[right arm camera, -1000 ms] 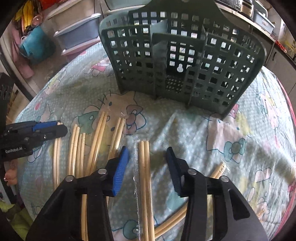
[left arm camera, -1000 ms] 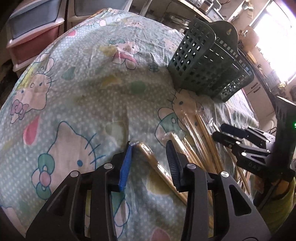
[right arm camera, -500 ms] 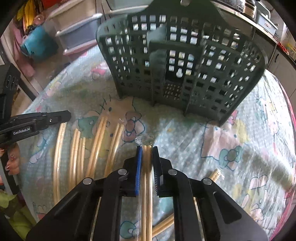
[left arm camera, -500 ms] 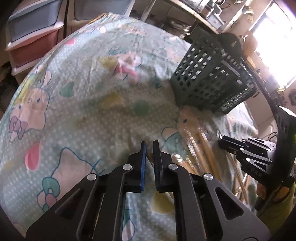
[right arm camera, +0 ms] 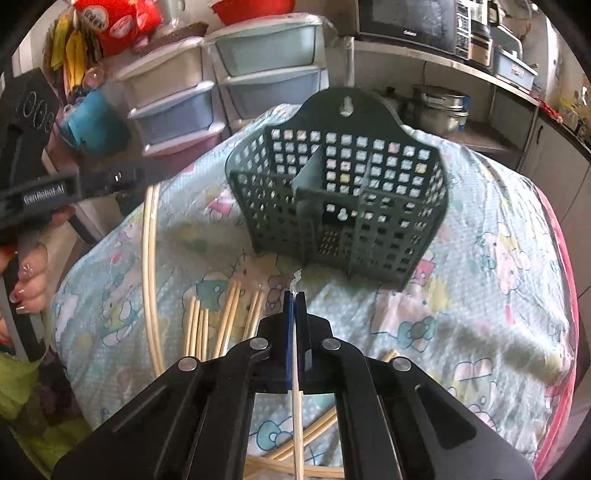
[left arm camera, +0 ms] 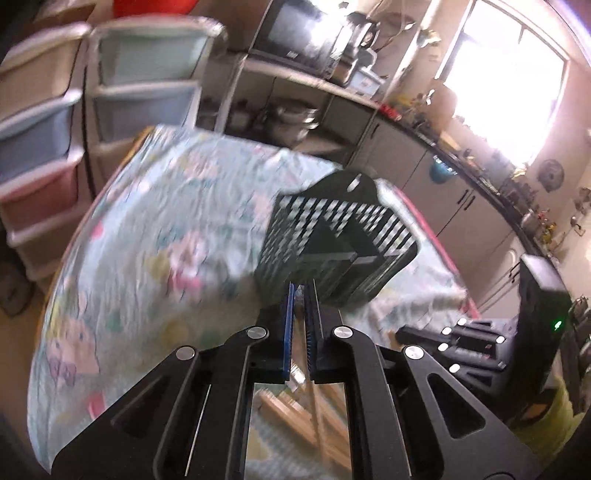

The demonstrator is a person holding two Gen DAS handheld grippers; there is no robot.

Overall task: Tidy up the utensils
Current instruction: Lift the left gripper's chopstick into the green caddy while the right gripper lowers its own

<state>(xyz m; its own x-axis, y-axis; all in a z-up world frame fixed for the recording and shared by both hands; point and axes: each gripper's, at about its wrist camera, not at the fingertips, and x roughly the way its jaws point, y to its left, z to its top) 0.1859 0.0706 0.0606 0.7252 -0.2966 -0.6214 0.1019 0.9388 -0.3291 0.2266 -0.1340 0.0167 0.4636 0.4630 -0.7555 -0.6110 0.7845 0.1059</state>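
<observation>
A dark green slotted utensil basket (right arm camera: pixel 340 199) stands upright on the cartoon-cat tablecloth (right arm camera: pixel 480 295); it shows blurred in the left wrist view (left arm camera: pixel 332 251). My right gripper (right arm camera: pixel 295 299) is shut on a wrapped pair of chopsticks (right arm camera: pixel 297 424), raised above the cloth in front of the basket. My left gripper (left arm camera: pixel 301 291) is shut too; from the right it appears at the left (right arm camera: pixel 140 175), with a long pale chopstick pair (right arm camera: pixel 149 258) hanging from its tips. Several loose chopsticks (right arm camera: pixel 221 321) lie on the cloth below. The right gripper (left arm camera: pixel 443 339) is low at the right in the left wrist view.
Stacked plastic drawers (right arm camera: pixel 266 66) stand behind the table, with a microwave (right arm camera: pixel 406 22), pots (right arm camera: pixel 439 107) and a counter further back. A hand (right arm camera: pixel 29 273) grips the left gripper's handle. The table edge falls away at the left and right.
Both grippers have shut on chopsticks and risen off the cloth. Both views have tilted up, so the basket sits lower and the room behind shows.
</observation>
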